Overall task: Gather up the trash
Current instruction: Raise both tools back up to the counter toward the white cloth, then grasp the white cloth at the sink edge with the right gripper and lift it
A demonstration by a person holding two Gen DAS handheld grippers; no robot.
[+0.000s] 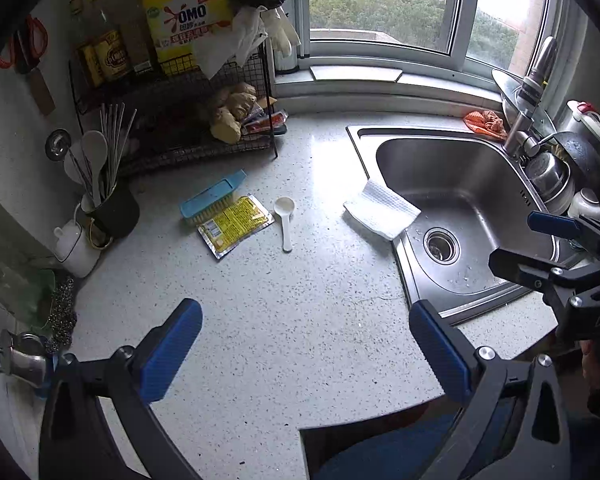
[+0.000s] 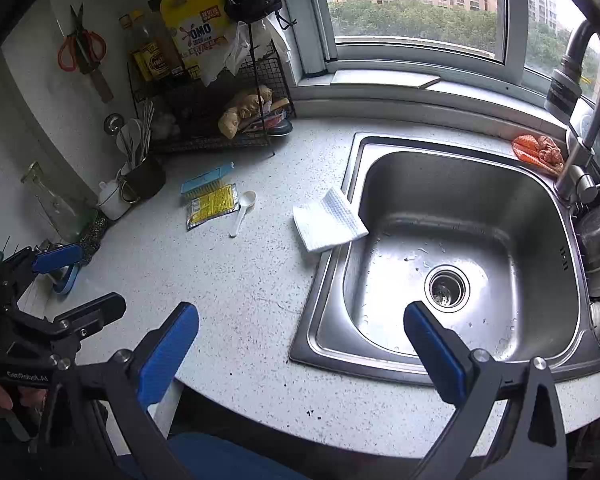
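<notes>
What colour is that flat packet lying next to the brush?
Yellow with silver edges; the packet shows best in the left wrist view.

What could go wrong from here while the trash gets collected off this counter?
The white paper towel overhangs the sink rim; a nudge could tip it into the wet basin. The yellow packet lies flat, touching the blue brush with the white spoon close beside it, so the open left tool may catch those instead.

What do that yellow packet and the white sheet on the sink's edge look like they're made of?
The yellow packet looks like foil-backed plastic: glossy printed face, silvery crimped edges. The white sheet looks like paper towel or thin cloth: matte, with a dimpled texture, drooping over the sink rim.
</notes>
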